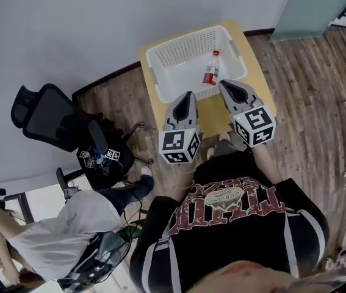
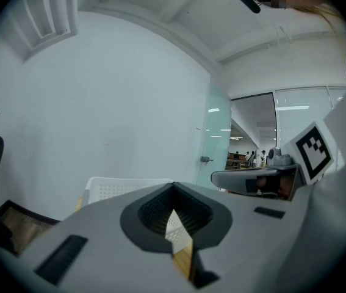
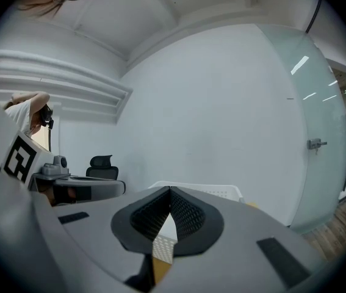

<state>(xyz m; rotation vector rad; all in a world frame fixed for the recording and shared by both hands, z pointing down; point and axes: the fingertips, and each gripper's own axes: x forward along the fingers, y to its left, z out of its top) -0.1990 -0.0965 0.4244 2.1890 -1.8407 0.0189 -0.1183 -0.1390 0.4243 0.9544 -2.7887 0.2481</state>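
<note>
1. Bottle [image 1: 211,69]: a small clear bottle with a red cap and a red label lies on its side inside the basket [image 1: 182,50]. It sits in the half on the person's right, cap toward the basket's far wall. Nothing touches it

2. Basket: white, perforated and open-topped. It stands on the far part of the surface [image 1: 212,112], a small light-wood top. The bottle is the only item visible inside it

3. Right hand-held gripper [image 1: 226,85]: in the head view the tip sits at the basket's near rim, on the bottle's side and apart from the bottle. The right gripper view shows the jaws together, tip to tip, with nothing between them

4. Left hand-held gripper [image 1: 188,96]: the tip sits just short of the basket's near wall, left of its middle. The jaws are likewise together and empty; only the basket and a strip of the surface show past them

5. Stage, as a judgement: approach. Both tips point at the basket and no contact is made. A grasp on the bottle would call for the nearer, right jaws to be spread first, then carried over the near rim and set astride the bottle's body, since it lies flat and may roll

6. Surroundings: a wood floor [image 1: 307,102] lies around the basket's support. A black office chair [image 1: 47,118] stands well to the basket's left, with a second person [image 1: 81,218] seated nearer the wearer
</note>
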